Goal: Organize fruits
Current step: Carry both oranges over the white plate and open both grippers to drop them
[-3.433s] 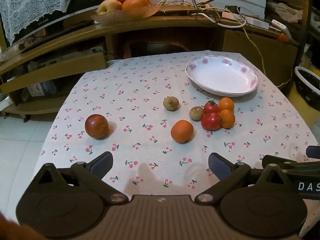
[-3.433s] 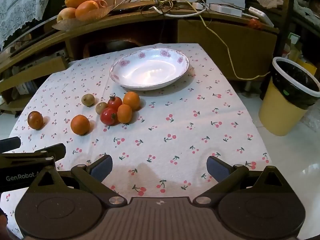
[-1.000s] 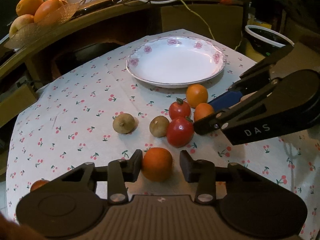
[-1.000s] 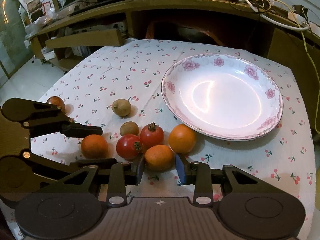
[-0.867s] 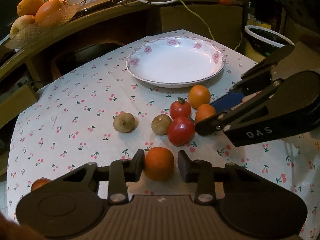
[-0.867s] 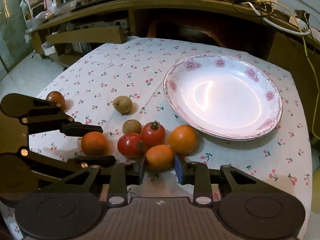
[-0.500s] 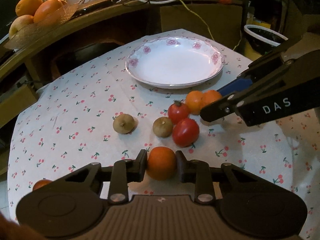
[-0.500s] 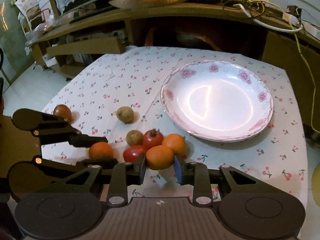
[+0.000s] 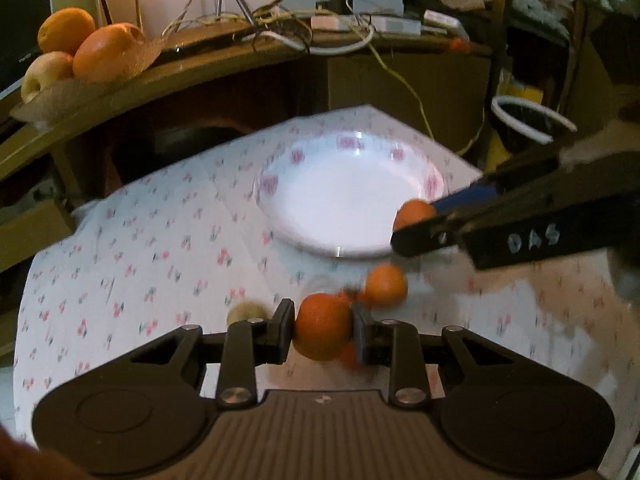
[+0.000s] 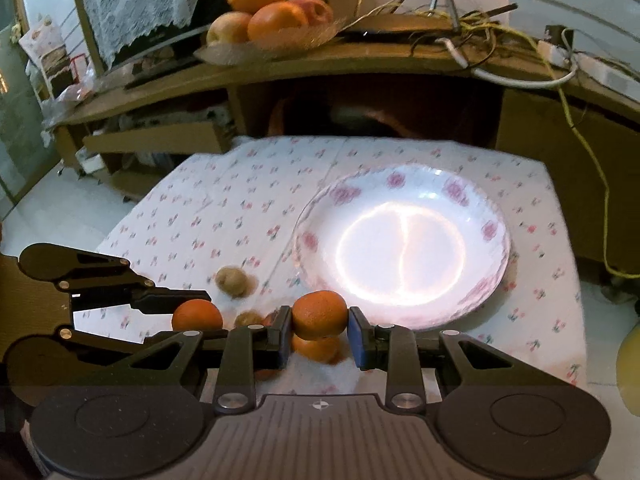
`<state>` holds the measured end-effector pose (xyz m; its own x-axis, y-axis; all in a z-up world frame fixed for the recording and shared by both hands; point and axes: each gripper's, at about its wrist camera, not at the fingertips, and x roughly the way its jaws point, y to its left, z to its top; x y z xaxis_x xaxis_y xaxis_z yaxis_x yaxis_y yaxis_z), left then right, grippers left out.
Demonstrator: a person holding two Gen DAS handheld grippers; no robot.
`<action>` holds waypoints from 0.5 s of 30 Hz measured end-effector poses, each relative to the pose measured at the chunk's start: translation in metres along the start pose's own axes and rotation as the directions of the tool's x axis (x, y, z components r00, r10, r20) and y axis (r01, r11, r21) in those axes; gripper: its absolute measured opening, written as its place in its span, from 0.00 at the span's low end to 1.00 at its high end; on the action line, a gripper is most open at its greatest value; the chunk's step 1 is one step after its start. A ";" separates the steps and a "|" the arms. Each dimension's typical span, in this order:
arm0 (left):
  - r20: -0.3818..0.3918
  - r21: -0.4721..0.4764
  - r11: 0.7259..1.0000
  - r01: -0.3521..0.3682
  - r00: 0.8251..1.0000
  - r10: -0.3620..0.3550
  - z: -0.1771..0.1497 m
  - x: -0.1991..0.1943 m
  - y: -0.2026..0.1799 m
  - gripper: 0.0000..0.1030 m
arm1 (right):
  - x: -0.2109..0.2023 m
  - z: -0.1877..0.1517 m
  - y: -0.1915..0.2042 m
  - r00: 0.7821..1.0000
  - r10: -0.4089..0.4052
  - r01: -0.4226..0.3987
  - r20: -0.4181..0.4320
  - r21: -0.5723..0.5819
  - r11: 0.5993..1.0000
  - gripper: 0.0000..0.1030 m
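My left gripper (image 9: 322, 332) is shut on an orange (image 9: 322, 333) and holds it above the cherry-print tablecloth (image 9: 160, 240), short of the white floral plate (image 9: 348, 196). My right gripper (image 10: 319, 330) is shut on another orange (image 10: 319, 315), lifted at the plate's near rim (image 10: 400, 320). In the left wrist view the right gripper (image 9: 416, 220) reaches in from the right with its orange (image 9: 412, 214) over the plate's edge. In the right wrist view the left gripper (image 10: 196, 308) holds its orange (image 10: 197, 316) at the left. One more orange (image 9: 386, 285), tomatoes and brown fruits (image 10: 231, 280) lie on the cloth, partly hidden.
A basket of oranges and apples (image 10: 272, 20) sits on the wooden shelf behind the table, beside tangled cables (image 9: 280, 28). A bin with a white rim (image 9: 528, 120) stands beyond the table's right corner. The table edge drops to a tiled floor (image 10: 60, 208) at left.
Both grippers have closed on their oranges and lifted them off the cloth, moving toward the plate. The remaining fruits stay on the cloth.
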<state>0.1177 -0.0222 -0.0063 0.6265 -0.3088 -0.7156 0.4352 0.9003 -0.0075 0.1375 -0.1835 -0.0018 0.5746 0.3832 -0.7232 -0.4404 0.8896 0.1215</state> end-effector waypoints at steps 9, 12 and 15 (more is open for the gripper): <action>0.036 -0.031 0.999 0.011 0.999 -0.010 0.044 0.036 -0.001 0.34 | 0.018 0.015 -0.033 0.998 -0.061 0.061 0.002 0.078 0.995 0.30; 0.033 -0.027 1.000 0.008 0.999 -0.007 0.051 0.048 -0.002 0.34 | 0.022 0.018 -0.039 0.998 -0.067 0.067 -0.003 0.094 0.993 0.30; 0.034 -0.029 0.999 0.014 0.999 -0.013 0.054 0.056 -0.001 0.34 | 0.028 0.021 -0.045 0.997 -0.080 0.081 -0.010 0.103 0.991 0.30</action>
<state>0.1873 -0.0566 -0.0085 0.6419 -0.3311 -0.6916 0.4252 0.9043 -0.0383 0.1875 -0.2076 -0.0135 0.6011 0.3081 -0.7374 -0.3188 0.9385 0.1324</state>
